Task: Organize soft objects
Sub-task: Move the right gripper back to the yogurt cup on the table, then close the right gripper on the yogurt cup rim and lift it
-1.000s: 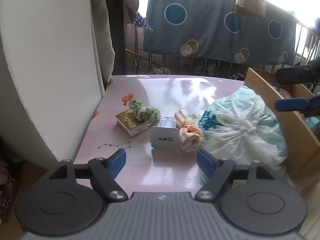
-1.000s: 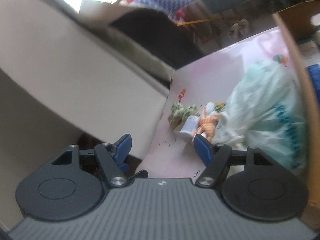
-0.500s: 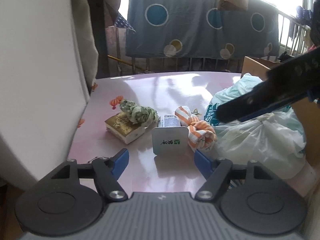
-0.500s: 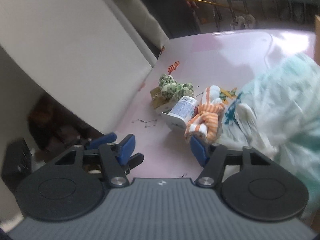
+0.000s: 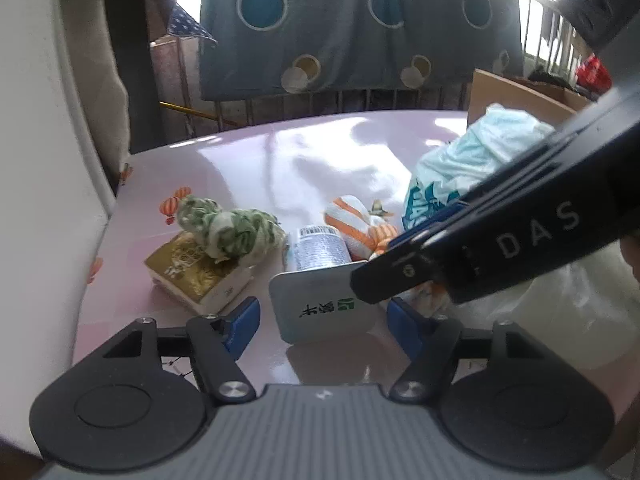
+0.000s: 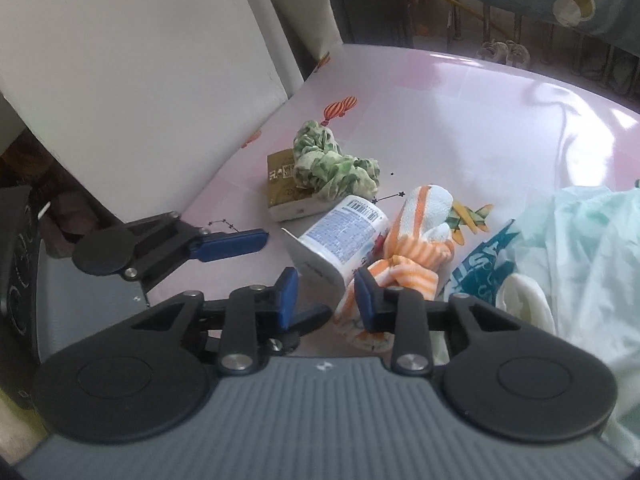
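Orange-and-white striped cloth [image 6: 416, 248]: knotted terry, lying on the pink table [image 6: 460, 120] just ahead of the right gripper [image 6: 325, 300], whose jaws have just been closing, nothing pinched. White tube [image 5: 320, 280] ahead of the left gripper [image 5: 322, 318], jaws spread. Green-and-white cloth [image 5: 228, 232] ahead-left.

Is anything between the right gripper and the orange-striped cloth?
Partly. The white tube lies against the orange-striped cloth, with its flat end just beyond the right gripper, whose jaws have been closing. The cloth's near end sits by the right-hand finger.
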